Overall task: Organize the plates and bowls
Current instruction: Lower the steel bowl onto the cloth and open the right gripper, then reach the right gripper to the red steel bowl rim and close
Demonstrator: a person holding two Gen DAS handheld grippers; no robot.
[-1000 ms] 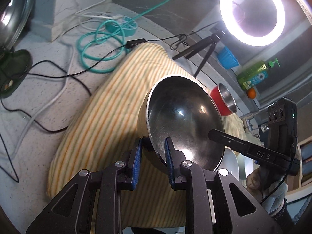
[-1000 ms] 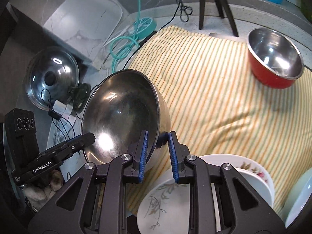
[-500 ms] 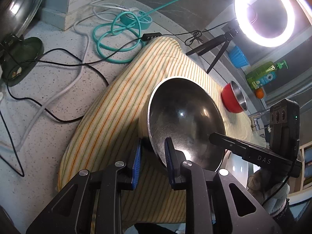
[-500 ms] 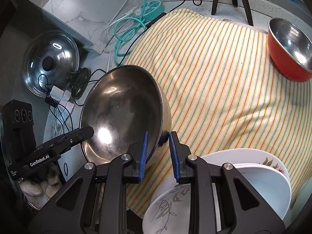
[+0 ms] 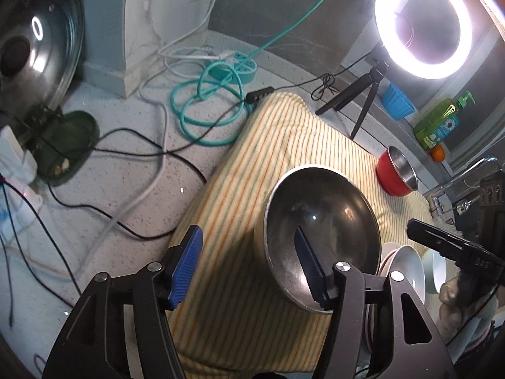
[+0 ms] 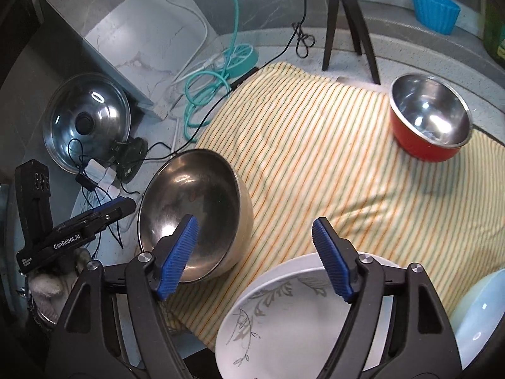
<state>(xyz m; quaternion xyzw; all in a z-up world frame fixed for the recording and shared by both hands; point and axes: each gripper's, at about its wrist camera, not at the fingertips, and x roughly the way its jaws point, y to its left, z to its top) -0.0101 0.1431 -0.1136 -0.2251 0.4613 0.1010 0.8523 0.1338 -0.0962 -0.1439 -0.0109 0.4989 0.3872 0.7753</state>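
Steel bowl between both opening tongs

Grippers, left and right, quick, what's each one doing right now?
Left gripper: opening, pads off the big steel bowl.
Right gripper: opening, holding nothing.

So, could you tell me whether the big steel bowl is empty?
Empty: the big steel bowl shows only bare, reflective metal inside in both wrist views.
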